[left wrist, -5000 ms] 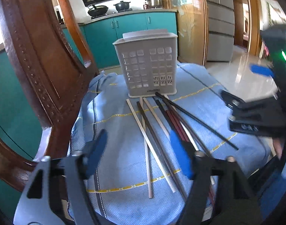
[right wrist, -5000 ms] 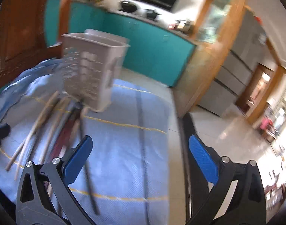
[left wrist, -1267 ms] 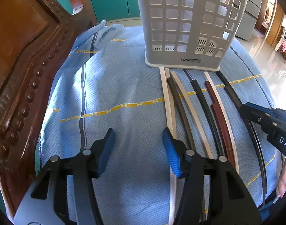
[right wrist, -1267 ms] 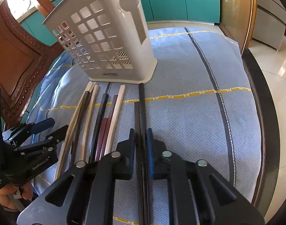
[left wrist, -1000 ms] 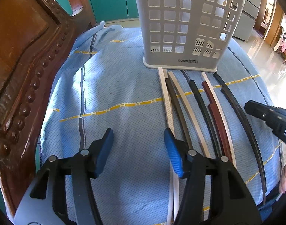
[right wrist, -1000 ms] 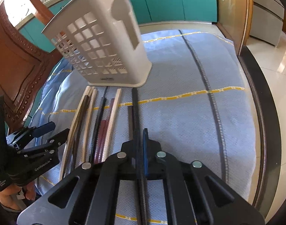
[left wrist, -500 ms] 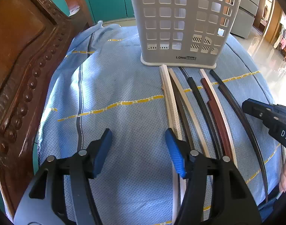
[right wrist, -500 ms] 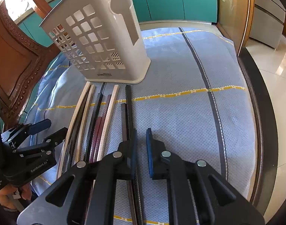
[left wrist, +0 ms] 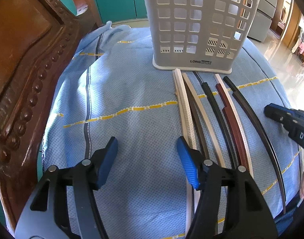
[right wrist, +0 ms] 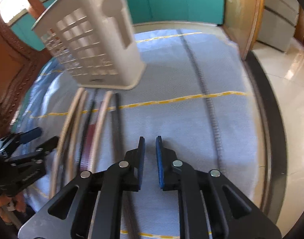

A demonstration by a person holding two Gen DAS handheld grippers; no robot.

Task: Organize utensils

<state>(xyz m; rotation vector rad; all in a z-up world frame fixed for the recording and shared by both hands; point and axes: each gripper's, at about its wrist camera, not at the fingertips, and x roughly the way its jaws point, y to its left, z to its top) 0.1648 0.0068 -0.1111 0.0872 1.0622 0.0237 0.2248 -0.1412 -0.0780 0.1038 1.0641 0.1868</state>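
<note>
A white slotted utensil basket stands upright on a blue cloth. Several chopsticks lie side by side in front of it: white ones, a red-brown pair and black ones. My left gripper is open just left of the white chopsticks, with only cloth between its fingers. My right gripper stands a narrow gap apart with nothing in it, right of the black chopsticks. In the right wrist view the left gripper shows at the far left.
A carved wooden chair back rises close on the left of the cloth. The table's dark rim curves along the right, with tiled floor beyond. Teal cabinets stand behind the basket.
My right gripper was shut on the black chopsticks, has let them go and shifted right off them. The chopsticks now lie together near the others. The left gripper opened slightly wider.
</note>
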